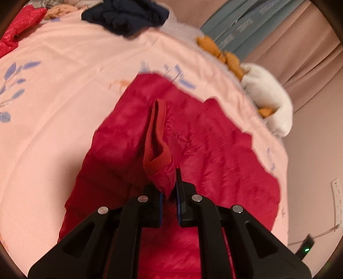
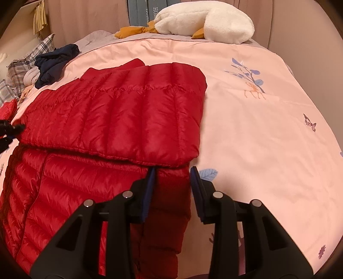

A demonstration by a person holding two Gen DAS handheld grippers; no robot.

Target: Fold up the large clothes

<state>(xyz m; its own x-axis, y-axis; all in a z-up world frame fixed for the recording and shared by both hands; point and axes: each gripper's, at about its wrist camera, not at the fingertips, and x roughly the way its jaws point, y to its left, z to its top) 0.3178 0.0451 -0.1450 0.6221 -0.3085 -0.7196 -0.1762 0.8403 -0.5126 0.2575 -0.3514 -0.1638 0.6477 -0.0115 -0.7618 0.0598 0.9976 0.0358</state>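
A big bed (image 2: 246, 128) fills both views. It has a pink cover with blue leaves, a little deer and a butterfly on it.

A red puffy jacket (image 2: 107, 120) lies on the near left part of the bed in the right wrist view. Its top part is folded over the lower part, and the folded edge runs across from left to right.

A white plush toy (image 2: 203, 23) with orange parts lies at the far end of the bed, by the wall. Grey-blue books (image 2: 141, 10) stand behind it. A dark blue piece of clothing (image 2: 55, 62) sits bunched up at the far left, next to a checked pillow (image 2: 30, 58). Another red cloth (image 1: 17, 28) lies at the far left in the left wrist view.

The left claw (image 1: 170, 193) is closed tight on a fold of the jacket. The pinched red cloth stands up as a ridge from between its fingers.

The right claw (image 2: 171, 171) sits at the near right corner of the jacket. A thick bit of the red edge is between its fingers. Its left finger (image 2: 150, 182) touches the cloth. The right finger (image 2: 196, 180) is just beside the edge, over the pink cover, and one cannot tell if it presses. The tip of the left claw shows at the far left edge of this view.
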